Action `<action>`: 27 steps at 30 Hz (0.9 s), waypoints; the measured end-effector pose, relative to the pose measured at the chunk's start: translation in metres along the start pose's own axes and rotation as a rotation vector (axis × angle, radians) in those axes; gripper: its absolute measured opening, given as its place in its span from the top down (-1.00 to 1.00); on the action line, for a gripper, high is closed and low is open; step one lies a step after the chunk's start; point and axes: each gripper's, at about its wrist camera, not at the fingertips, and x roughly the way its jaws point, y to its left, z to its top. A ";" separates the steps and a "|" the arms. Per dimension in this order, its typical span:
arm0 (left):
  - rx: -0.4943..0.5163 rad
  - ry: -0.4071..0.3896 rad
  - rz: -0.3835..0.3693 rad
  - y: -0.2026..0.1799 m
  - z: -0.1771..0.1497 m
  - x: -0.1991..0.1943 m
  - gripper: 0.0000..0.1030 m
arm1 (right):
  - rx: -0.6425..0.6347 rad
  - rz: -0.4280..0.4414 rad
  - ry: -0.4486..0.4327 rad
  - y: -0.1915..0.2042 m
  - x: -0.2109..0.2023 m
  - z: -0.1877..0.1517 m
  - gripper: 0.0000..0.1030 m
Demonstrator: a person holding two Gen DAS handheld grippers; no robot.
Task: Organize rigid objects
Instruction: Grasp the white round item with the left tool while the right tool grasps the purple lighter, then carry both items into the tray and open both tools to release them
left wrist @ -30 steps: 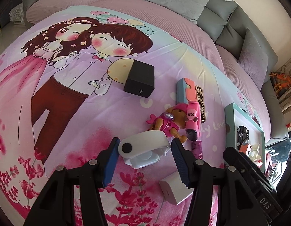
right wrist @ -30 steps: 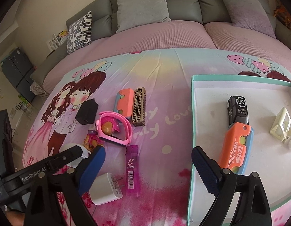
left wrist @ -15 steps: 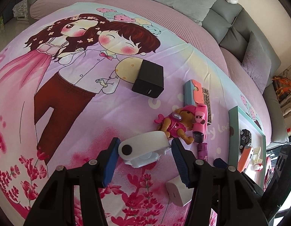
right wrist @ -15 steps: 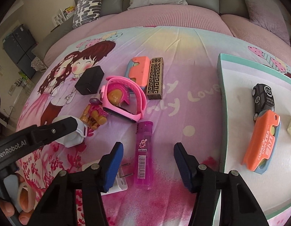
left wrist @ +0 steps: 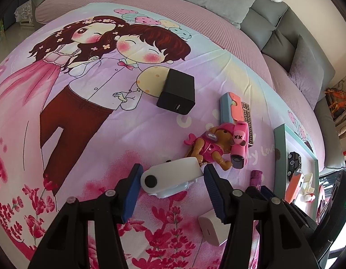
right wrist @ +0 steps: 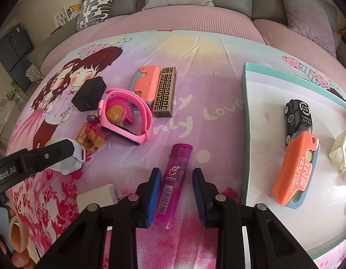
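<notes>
My left gripper [left wrist: 171,186] stands open around a white tape-dispenser-like object [left wrist: 170,177] on the cartoon bedsheet; its pads sit at both ends, touching or nearly so. My right gripper [right wrist: 176,192] is open astride a purple lighter [right wrist: 174,185] lying on the sheet, with gaps on both sides. A teal-rimmed white tray [right wrist: 258,148] at the right holds a black toy car [right wrist: 298,117], an orange carrot knife [right wrist: 296,168] and a cream cube [right wrist: 341,149].
On the sheet lie a black charger [left wrist: 176,92], a toy dog figure [left wrist: 212,149], a pink watch [right wrist: 125,117], an orange-and-blue case [right wrist: 146,83], a patterned box [right wrist: 165,92] and a white plug [right wrist: 97,198]. Sofa cushions run behind.
My right gripper has moved left from the tray onto the purple lighter and narrowed its opening. My left gripper has stayed around the white object, drawing slightly closer.
</notes>
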 end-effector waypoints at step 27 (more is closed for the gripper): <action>0.163 -0.164 -0.109 -0.065 0.006 -0.064 -0.11 | 0.302 -0.017 -0.328 -0.087 -0.099 0.006 0.59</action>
